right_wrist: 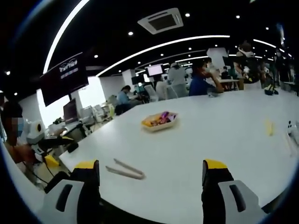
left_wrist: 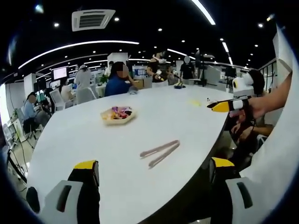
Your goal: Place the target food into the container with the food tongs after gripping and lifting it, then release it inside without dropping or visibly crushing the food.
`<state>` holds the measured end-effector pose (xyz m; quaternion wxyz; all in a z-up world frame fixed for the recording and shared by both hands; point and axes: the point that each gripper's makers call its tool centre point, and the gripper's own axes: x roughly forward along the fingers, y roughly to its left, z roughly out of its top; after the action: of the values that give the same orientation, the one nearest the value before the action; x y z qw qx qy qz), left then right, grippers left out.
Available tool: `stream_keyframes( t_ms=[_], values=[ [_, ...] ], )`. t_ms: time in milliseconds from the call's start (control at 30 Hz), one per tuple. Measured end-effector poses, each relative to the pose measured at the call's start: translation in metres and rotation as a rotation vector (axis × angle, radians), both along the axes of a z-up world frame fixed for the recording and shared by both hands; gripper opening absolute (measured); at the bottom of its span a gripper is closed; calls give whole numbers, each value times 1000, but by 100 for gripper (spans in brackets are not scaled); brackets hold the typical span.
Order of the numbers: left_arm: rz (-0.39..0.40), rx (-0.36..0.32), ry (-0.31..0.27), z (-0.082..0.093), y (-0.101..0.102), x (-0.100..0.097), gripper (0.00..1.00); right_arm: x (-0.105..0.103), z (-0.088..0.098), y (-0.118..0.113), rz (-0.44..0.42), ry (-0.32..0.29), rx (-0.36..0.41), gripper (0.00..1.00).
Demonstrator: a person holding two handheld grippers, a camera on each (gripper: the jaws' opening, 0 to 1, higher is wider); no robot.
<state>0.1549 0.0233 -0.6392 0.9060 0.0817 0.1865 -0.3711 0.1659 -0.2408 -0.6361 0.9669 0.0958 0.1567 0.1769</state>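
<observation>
I see both grippers' jaws released; the food tongs [left_wrist: 160, 153] lie near the bench [left_wrist: 187, 126] edge, well apart from the tray [left_wrist: 117, 115].

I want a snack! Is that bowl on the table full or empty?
Not empty: the bowl holds colourful pieces heaped inside, seen in both views. What they are, cannot tell.

Behind your white table [left_wrist: 140, 182] you have a busy open office. A person in a blue top [left_wrist: 117, 83] sits at its far edge, and more people [right_wrist: 177, 74] stand or sit further back among desks and chairs. A square ceiling vent [left_wrist: 92, 19] sits overhead between long curved light strips [right_wrist: 159, 45]. A dark hanging screen [right_wrist: 64, 77] shows white lettering, too blurred to read. A small yellow item [right_wrist: 269, 127], perhaps a wrapper, lies on the table.
</observation>
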Motion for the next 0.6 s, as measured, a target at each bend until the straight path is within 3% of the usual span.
stream_keyframes(
  t_ms=[600],
  values=[
    [-20,1,-13,3,-1,0,98,1,3,7,-5,-14,-5,92]
  ],
)
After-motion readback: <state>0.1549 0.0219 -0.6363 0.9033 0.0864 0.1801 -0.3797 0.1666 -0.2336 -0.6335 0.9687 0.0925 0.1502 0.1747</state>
